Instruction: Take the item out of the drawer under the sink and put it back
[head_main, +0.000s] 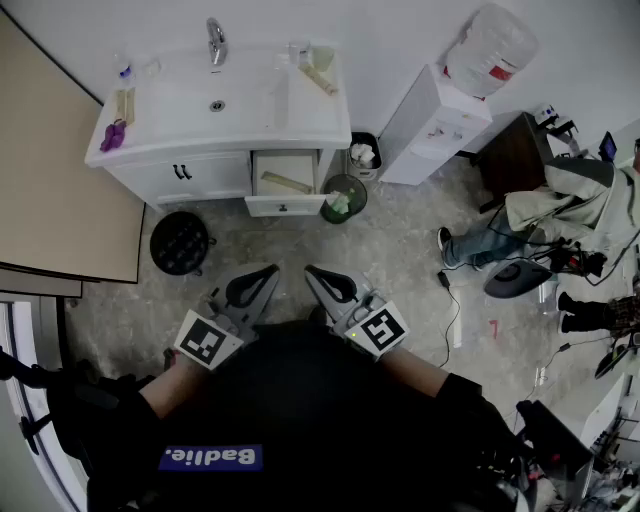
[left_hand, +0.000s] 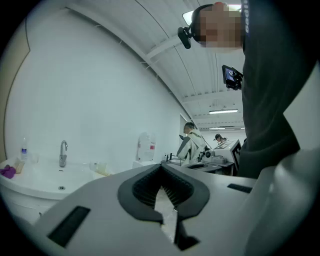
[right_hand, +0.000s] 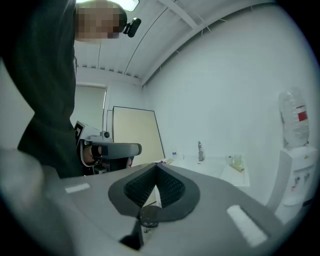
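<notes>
Mottled grey-beige stone-look floor meets a plain white wall. A white washbasin cabinet stands against that wall, with a large flat beige panel on its left. To its right come a small black waste bin, a white water dispenser topped by a clear bottle, and a dark brown desk. A round black dimpled object lies on the floor just before the cabinet. A long strip light glows on the white beamed ceiling.

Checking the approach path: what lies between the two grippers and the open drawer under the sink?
Head view: only bare floor before the drawer; a black round object and a round bin stand aside.
</notes>
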